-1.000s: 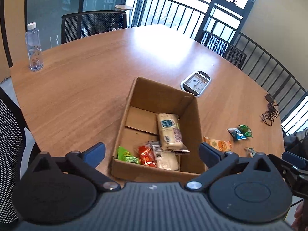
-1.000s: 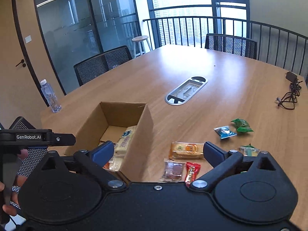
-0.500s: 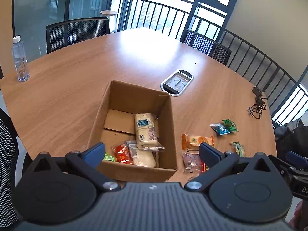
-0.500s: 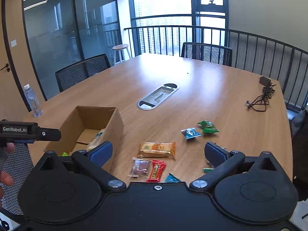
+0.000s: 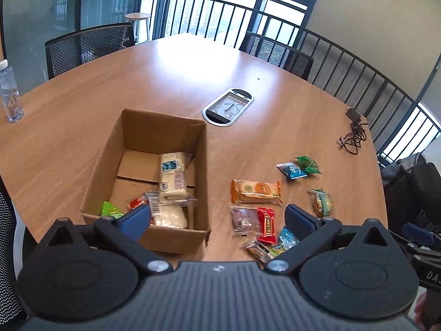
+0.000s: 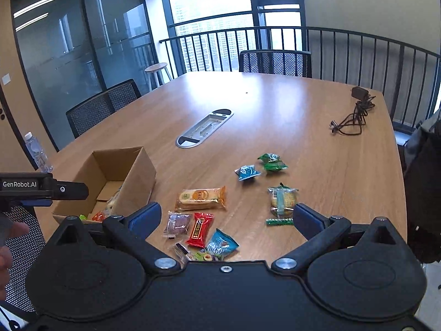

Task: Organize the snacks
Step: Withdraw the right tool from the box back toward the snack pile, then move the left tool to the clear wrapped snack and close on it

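An open cardboard box [image 5: 110, 162] [image 6: 137, 165] stands on the wooden table and holds a cream packet [image 5: 171, 175] and several small snacks. To its right loose snacks lie on the table: an orange packet [image 5: 256, 191] [image 6: 201, 198], a red bar [image 5: 266, 224] [image 6: 199, 229], a purple packet [image 6: 179, 223], blue [image 6: 246, 171] and green [image 6: 273, 162] packets, a round biscuit pack [image 6: 282, 201]. My left gripper [image 5: 217, 218] is open and empty, above the box's near right corner. My right gripper [image 6: 226, 218] is open and empty, above the loose snacks.
A metal cable hatch [image 5: 228, 106] [image 6: 205, 131] is set in the table's middle. A black charger with cable [image 6: 354, 111] lies at the far right. A water bottle [image 5: 9, 93] stands far left. Mesh chairs [image 5: 88, 47] ring the table. A dark bag [image 6: 424, 193] is at right.
Both grippers have swung to the right: the box has shifted left in both views and more loose snacks have come into view. Both stay open.
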{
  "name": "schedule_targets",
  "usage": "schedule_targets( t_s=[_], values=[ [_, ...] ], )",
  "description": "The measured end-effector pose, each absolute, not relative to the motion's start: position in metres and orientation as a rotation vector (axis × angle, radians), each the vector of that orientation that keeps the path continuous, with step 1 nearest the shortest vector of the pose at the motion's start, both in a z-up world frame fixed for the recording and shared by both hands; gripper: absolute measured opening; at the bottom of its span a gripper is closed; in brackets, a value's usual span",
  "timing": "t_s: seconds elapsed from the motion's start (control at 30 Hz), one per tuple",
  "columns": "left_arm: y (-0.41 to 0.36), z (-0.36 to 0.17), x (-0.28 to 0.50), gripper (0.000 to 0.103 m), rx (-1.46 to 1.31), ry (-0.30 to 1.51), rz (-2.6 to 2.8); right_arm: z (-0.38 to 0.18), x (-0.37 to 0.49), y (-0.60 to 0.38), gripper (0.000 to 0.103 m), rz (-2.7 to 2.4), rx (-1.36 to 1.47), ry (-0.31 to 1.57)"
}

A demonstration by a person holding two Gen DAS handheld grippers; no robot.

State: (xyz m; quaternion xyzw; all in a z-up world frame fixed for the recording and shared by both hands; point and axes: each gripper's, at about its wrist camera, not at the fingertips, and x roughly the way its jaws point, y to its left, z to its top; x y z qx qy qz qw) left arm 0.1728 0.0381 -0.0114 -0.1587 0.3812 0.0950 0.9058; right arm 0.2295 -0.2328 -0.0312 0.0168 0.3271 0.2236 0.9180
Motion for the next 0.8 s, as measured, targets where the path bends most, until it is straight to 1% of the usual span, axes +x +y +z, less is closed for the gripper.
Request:
schedule_targets(
  t_s=[0.17,0.23,0.37,0.57,0.7,0.8],
  values=[
    [0.024,-0.015,0.173,0.102,-0.364,0.789,0.175,-0.041,0.228,-0.247,0.102,0.452,0.113,0.7],
    [0.019,-0.019,0.174,0.101,-0.383,0.797,0.167,-0.048,0.227,-0.253,0.102,0.447,0.144,0.71],
    [0.006,-0.029,0.177,0.099,-0.389,0.814,0.152,-0.065,0.227,-0.262,0.098,0.449,0.2,0.744],
    [-0.007,-0.046,0.181,0.091,-0.415,0.833,0.112,-0.085,0.227,-0.267,0.093,0.453,0.244,0.774],
    [-0.013,-0.063,0.186,0.079,-0.447,0.872,0.101,-0.094,0.229,-0.269,0.088,0.455,0.261,0.787],
    [-0.016,-0.075,0.189,0.075,-0.46,0.898,0.106,-0.101,0.231,-0.268,0.085,0.462,0.267,0.799]
  ],
)
